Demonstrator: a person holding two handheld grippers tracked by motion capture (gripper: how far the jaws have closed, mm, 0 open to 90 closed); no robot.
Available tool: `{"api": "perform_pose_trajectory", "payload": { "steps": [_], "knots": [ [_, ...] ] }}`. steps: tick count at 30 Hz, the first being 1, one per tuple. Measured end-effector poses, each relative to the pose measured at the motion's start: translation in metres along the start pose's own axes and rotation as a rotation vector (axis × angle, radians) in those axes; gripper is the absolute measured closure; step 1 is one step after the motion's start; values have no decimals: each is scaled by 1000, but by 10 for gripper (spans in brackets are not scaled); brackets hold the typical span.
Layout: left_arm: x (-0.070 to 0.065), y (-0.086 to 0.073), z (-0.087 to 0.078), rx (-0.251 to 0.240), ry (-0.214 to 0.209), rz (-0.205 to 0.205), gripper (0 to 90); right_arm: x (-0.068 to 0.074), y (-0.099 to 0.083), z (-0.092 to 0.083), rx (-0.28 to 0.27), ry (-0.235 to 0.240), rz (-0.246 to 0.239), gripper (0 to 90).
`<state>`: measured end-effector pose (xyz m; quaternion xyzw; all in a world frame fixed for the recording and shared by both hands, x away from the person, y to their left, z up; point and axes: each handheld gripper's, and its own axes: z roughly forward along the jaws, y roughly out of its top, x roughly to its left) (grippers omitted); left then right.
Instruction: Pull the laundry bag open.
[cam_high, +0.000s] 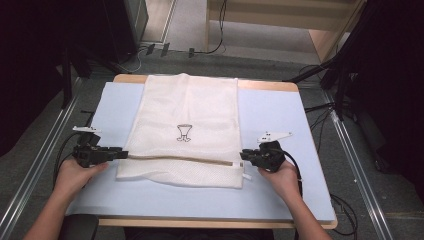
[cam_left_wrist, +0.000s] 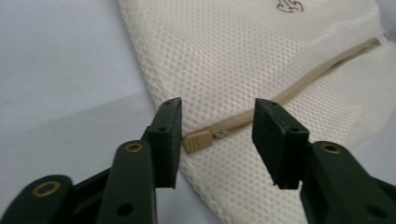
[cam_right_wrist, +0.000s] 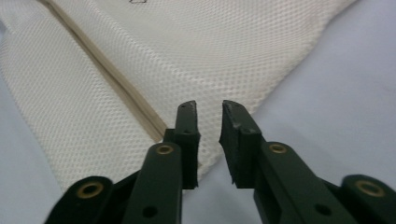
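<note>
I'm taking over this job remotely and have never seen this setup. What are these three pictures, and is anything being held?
A person stands at a table with a hand-held gripper in each hand. The high view looks down on the blue mat; the other two are cameras riding on each gripper. A white mesh laundry bag lies flat, its beige zipper running across. The left gripper is open, with the zipper pull lying between its jaws, untouched. The right gripper sits at the bag's other end, jaws slightly apart, gripping nothing.
</note>
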<state>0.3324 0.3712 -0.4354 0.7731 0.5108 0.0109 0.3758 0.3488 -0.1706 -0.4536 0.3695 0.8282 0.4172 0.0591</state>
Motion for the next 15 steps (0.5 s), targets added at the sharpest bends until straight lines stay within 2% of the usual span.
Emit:
{"api": "perform_pose_trajectory", "payload": {
  "steps": [2,3,6,11,12,15],
  "knots": [
    [0,0,-1,-11,15,12,480,-2,0,-2,-6,-9,4,744],
    [1,0,-4,-38,38,18,455,-8,-2,-8,-16,-26,8,707],
    [2,1,-7,-59,68,27,395,-16,-5,-14,-22,-41,37,669],
    [3,2,-8,-73,87,47,363,-27,-10,-17,-19,-63,49,597],
    [3,2,-8,-79,93,41,357,-29,-11,-17,-22,-79,55,572],
    [4,2,-8,-83,95,34,352,-31,-11,-17,-21,-86,57,553]
  ]
}}
